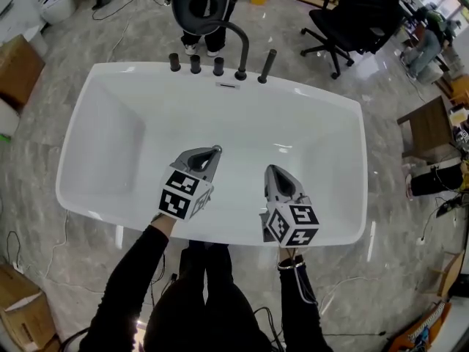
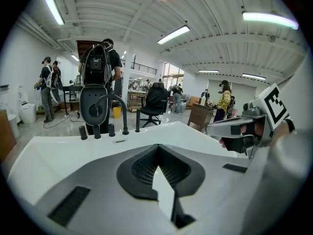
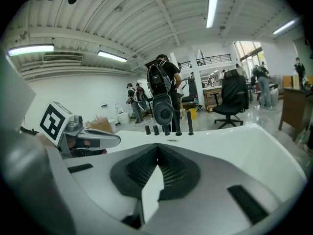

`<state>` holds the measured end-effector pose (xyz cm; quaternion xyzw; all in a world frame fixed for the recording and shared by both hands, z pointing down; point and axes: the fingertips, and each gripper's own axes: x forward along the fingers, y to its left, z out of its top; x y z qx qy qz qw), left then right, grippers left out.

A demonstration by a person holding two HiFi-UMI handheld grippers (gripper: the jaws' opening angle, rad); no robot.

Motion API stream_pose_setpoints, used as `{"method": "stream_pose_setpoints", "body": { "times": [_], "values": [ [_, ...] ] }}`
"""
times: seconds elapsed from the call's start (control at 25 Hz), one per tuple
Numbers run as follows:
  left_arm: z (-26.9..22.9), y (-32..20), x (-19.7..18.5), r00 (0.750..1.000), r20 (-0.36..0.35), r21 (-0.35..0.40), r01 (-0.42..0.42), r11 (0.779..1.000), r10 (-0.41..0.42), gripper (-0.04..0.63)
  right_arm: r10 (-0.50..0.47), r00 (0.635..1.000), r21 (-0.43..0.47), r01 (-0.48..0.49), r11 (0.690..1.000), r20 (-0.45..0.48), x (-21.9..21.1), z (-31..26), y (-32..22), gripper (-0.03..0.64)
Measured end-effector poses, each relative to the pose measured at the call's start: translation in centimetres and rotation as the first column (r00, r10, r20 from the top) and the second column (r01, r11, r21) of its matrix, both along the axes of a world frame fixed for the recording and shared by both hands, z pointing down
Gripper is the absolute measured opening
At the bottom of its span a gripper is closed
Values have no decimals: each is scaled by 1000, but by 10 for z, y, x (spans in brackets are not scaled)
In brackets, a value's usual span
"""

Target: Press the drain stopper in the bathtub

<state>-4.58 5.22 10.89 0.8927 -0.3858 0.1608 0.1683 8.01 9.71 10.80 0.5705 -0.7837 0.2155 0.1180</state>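
Head view: white bathtub [image 1: 139, 123] on glossy, perhaps marble floor [image 1: 33, 163]; left gripper [image 1: 215, 150], right gripper [image 1: 269, 169] above, fingers together.

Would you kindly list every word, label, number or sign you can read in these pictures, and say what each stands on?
No readable text anywhere.
Cubes on the left gripper and right gripper: black-and-white square marker patterns only, no letters or numbers.
Bathtub and its tap: no brand or label visible.
Cardboard box: any print is too small to tell.
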Motion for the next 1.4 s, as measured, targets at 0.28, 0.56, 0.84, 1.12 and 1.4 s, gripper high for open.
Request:
{"method": "stream_pose_setpoints", "body": {
  "times": [0.28, 0.56, 0.84, 1.12, 1.4],
  "values": [
    [-24, 14, 2, 999, -36, 30, 0, 1000, 1, 0, -16, 1000, 40, 16, 999, -19, -11, -19, 4, 2],
    [-32, 24, -2, 999, -37, 43, 4, 999, -3, 0, -44, 999, 62, 46, 997, -21, -24, -32, 11, 2],
    [-39, 29, -2, 999, -53, 48, 6, 999, -4, 0, -55, 997, 73, 59, 996, -59, -24, -38, 15, 0],
    [-42, 31, -7, 998, -64, 45, 17, 999, -14, 0, -59, 996, 78, 64, 995, -63, -29, -42, 14, 2],
    [-40, 31, -14, 997, -70, 41, 30, 999, -27, 0, -64, 996, 69, 68, 995, -58, -37, -37, 14, 1]
  ]
}}
